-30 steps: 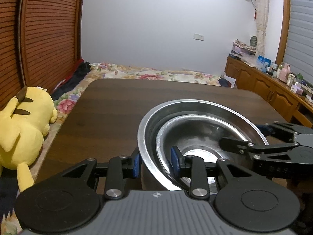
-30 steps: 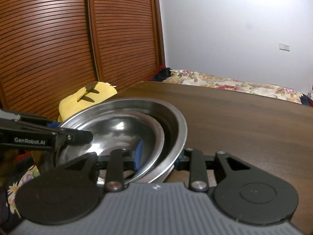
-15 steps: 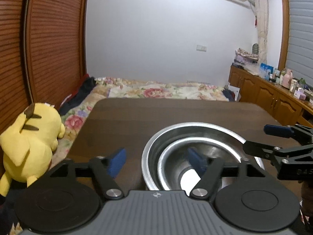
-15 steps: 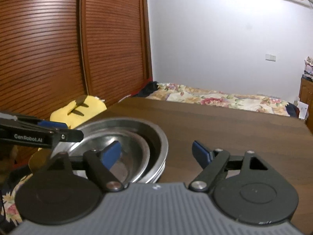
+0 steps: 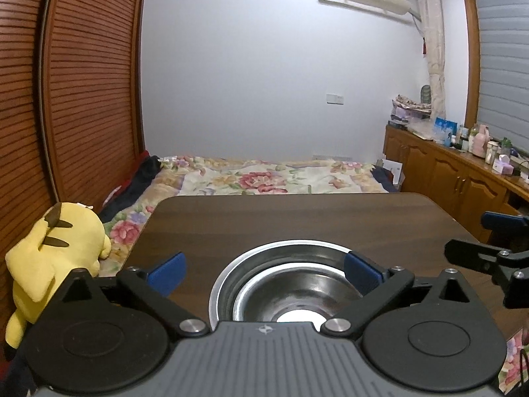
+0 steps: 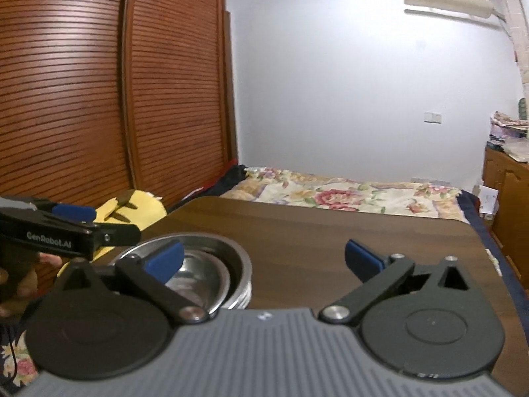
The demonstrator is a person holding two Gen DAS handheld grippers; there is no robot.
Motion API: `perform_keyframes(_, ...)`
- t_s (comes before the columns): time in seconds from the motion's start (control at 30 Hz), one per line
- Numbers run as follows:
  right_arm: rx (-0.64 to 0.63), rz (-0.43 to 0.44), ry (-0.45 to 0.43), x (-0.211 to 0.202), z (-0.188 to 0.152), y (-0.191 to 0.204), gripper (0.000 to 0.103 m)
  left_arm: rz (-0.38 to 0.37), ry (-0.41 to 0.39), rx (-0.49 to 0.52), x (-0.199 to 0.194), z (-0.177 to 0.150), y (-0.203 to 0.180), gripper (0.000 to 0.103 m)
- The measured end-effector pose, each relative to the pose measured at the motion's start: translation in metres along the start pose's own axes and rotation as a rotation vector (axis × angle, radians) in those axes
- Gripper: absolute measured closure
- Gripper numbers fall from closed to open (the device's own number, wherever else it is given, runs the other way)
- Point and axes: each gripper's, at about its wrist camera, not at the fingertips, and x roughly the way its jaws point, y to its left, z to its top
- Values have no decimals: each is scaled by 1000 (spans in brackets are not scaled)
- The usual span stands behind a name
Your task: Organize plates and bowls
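Note:
Two steel bowls (image 5: 291, 284) sit nested, the smaller inside the larger, on the dark wooden table (image 5: 297, 218). My left gripper (image 5: 264, 273) hovers over their near side. Its jaws are opening, with blue pads (image 5: 167, 273) spread wide and pressing on nothing. In the right wrist view the nested bowls (image 6: 211, 264) lie at the lower left. My right gripper (image 6: 264, 260) is raised beside them, jaws opening too, and only bare table shows between its pads (image 6: 363, 259). Each gripper shows in the other's view: the right gripper (image 5: 479, 238) and the left gripper (image 6: 105, 221).
A yellow plush toy (image 5: 56, 251) lies off the table's left edge. Beyond the far edge is a bed with a floral cover (image 5: 264, 175). Wooden cabinets (image 5: 463, 178) with clutter run along the right. A hand (image 6: 16, 284) holds the left gripper.
Both grippers let go of the bowls' rims, spread their jaws wide, and rose and drew back. The nested bowls stay on the table.

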Motion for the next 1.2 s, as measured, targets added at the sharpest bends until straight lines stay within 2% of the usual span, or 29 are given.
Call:
perform_keyframes(0.23,28,-97,12,-12,-5,-9,0,15,7,6,-7,0,-16,0)
perform_keyframes(0.5,62,-158,9,-30,-10,-16,0,20,6,44,-19,-8,-41,0)
perform_keyframes(0.7,57,-207,9,-37,-13,-15,0,24,21,43,-24,-16,-44,0)
perform_keyframes(1.2,83,-249,26,-47,-24,-15,0,36,14,21,-29,-29,-45,0)
